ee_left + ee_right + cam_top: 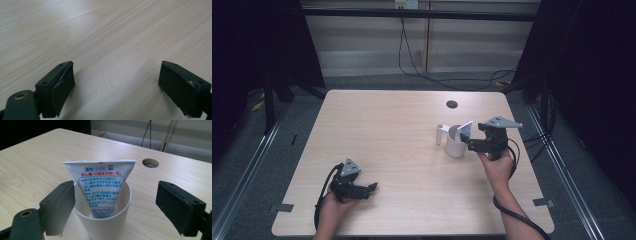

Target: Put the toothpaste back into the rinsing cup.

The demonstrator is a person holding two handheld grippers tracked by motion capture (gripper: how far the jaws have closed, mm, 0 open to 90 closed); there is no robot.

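A white cup point(454, 146) point(105, 227) stands upright on the right half of the wooden table point(397, 125). In it stands a white toothpaste tube point(465, 128) point(101, 187) with blue and red print, its flat crimped end up. My right gripper point(470, 144) point(117, 195) is at the cup's right side, open, its jaws wide apart on either side of the tube and not touching it. A small white piece point(440, 133) sticks out at the cup's left. Near the table's front left, my left gripper point(371, 187) point(117, 75) rests low over bare wood, open with nothing between its jaws.
A round cable hole point(452, 104) point(150, 163) lies in the table behind the cup. Black cables point(437, 75) run over the floor beyond the far edge. Dark curtains and metal rails flank the table on both sides.
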